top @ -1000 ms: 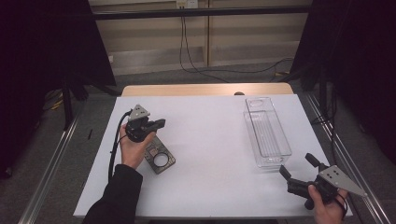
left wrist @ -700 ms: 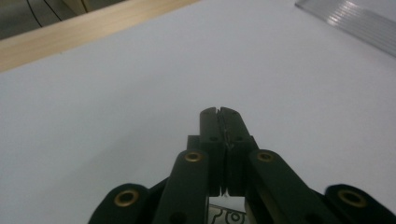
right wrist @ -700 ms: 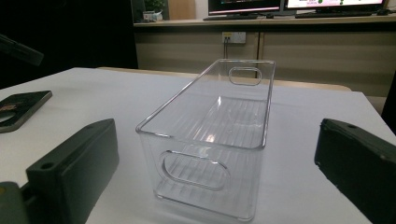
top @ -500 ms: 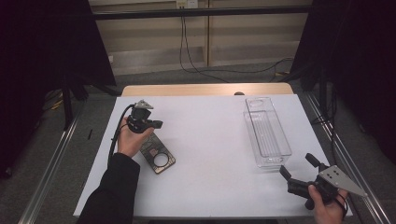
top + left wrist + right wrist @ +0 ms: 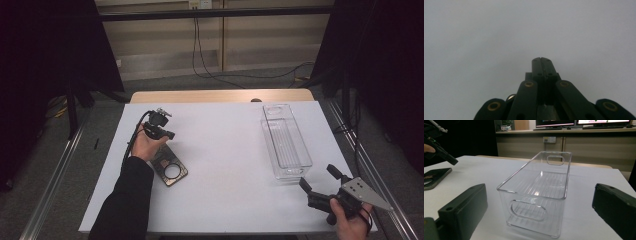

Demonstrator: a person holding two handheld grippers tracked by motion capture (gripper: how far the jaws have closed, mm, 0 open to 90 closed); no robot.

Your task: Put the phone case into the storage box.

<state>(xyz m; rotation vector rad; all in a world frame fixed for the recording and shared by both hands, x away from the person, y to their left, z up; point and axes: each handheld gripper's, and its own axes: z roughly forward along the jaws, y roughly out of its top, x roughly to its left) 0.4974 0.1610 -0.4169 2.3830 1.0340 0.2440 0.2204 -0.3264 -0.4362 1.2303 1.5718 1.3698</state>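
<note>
High view: white table (image 5: 225,165) w/ a wooden strip along its far edge. The left gripper (image 5: 169,134) is held in a hand w/ a dark sleeve, over the table's left half, nearer the far edge than the near one; jaws pressed together, nothing between them, tip pointing toward the table's middle. A black cable trails from it along the forearm. Just beside it, toward the near edge, a flat dark plate with a round hole (image 5: 169,167) lies on the table, partly under the hand. A clear plastic bin (image 5: 286,141) stands upright on the right half, long side running from far edge toward near edge, empty. The right gripper (image 5: 318,178) is held at the near right corner, jaws spread wide w/ nothing between them, aimed at the bin's near end but apart from it; a grey three-cornered plate sits on top of it.

Left gripper view: the two black jaws meet flat along their length, holding nothing, against plain white tabletop.

Right gripper view: both black jaws stand far apart at the frame's lower corners. Between & beyond them the clear bin stands w/ an oval handle cutout at each end and a ribbed floor. At far left the dark plate lies flat near the table's edge, w/ the other gripper's closed tip hanging just above it, not touching.
</note>
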